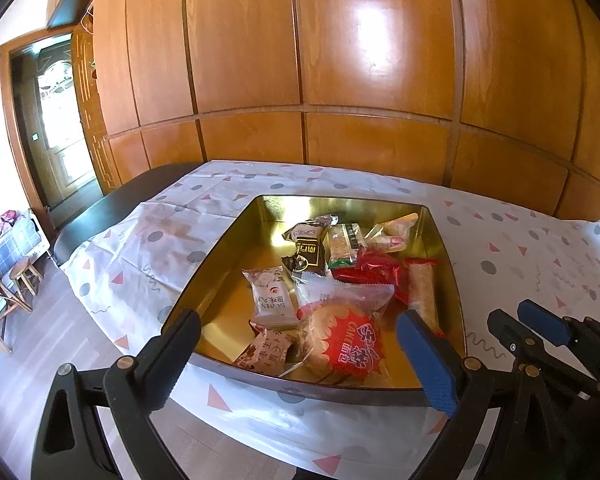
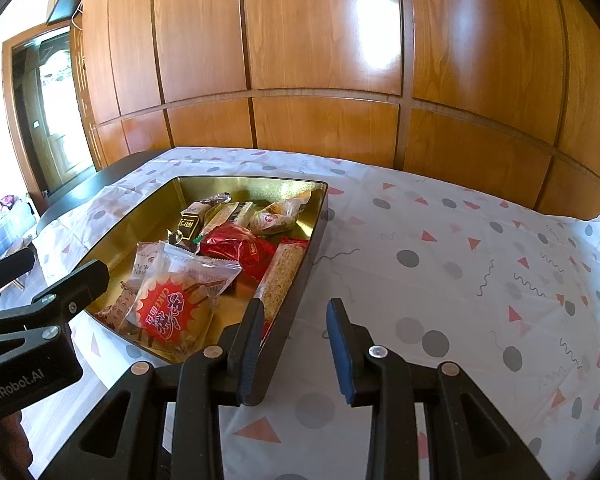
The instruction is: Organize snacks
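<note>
With every snack lying in the tin [image 1: 228,236] on the tabletop [image 2: 460,240], my left claw [image 1: 296,340] gapes empty over its near edge, nearer than my right claw [image 2: 296,344], partly open, empty, straddling its right wall.

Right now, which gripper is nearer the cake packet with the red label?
Left. The left gripper hovers open right over the cake packet in the gold tin; the right gripper straddles the tin's right wall, beside it.

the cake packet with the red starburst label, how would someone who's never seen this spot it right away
On the patterned tablecloth sits a gold-lined tin full of wrapped snacks. The cake packet lies on top at the tin's near edge, closest to the grippers. It alone is a clear wrapper with a jagged red starburst label, showing a pale round cake inside.
</note>
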Demonstrator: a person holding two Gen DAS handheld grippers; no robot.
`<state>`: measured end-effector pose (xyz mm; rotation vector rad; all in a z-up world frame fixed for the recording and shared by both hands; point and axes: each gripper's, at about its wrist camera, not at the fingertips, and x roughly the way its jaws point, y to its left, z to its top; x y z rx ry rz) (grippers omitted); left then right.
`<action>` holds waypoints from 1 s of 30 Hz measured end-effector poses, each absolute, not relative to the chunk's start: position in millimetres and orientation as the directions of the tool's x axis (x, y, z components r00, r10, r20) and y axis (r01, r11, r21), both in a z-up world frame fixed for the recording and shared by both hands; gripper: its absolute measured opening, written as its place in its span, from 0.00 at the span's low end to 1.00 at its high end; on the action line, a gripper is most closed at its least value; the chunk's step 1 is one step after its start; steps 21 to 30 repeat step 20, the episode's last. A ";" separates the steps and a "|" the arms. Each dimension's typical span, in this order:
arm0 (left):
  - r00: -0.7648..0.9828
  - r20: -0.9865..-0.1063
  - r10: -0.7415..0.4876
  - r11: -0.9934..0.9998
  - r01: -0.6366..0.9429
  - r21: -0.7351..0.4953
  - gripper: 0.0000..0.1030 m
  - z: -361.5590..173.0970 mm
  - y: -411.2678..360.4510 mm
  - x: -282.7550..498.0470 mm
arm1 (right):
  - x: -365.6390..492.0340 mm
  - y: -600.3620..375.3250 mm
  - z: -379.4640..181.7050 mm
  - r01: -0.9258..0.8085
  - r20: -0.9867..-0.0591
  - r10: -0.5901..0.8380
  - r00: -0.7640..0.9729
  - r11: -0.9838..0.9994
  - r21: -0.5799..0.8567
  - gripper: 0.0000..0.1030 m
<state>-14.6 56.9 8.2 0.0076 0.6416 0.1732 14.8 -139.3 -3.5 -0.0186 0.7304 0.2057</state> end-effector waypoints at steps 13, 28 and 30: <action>0.779 -0.600 0.185 0.982 -0.169 0.083 0.99 5.3 56.9 -11.9 | 16.2 -139.0 -6.4 -0.201 -0.669 0.184 0.720 0.978 0.052 0.35; 0.782 -0.602 0.163 0.986 -0.143 0.081 0.96 3.1 53.7 -11.4 | 17.5 -141.9 -6.3 -0.199 -0.666 0.190 0.721 0.978 0.063 0.35; 0.782 -0.602 0.163 0.986 -0.143 0.081 0.96 3.1 53.7 -11.4 | 17.5 -141.9 -6.3 -0.199 -0.666 0.190 0.721 0.978 0.063 0.35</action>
